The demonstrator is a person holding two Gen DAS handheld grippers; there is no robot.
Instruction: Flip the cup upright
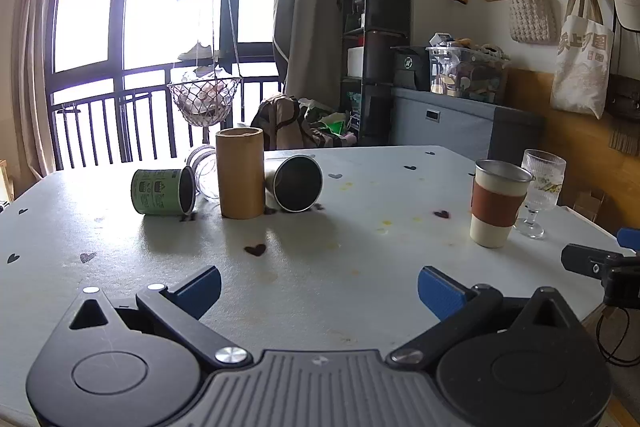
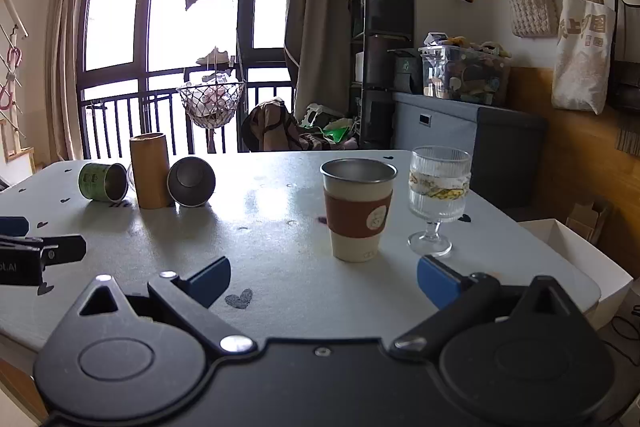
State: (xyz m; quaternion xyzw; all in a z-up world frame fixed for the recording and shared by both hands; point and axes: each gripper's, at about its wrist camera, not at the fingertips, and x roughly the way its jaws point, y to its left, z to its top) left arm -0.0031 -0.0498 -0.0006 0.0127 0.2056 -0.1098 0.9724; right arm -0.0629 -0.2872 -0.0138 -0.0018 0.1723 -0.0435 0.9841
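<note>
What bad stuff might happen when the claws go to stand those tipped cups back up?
1. The steel cup lies on its side right against the bamboo tube; grabbing it could knock the tube over.
2. The green can also lies on its side, so a nudge might roll it along the table.
3. The stemmed glass has liquid in it and stands close beside the sleeved cup; the right claw, now open, could bump and spill it.

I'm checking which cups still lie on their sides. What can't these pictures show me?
- Clear cup: mostly hidden behind the bamboo tube and green tin in both views; how it lies is unclear.
- Green tin's label: too small to read.
- Steel cup: base hidden behind its own rim.
</note>
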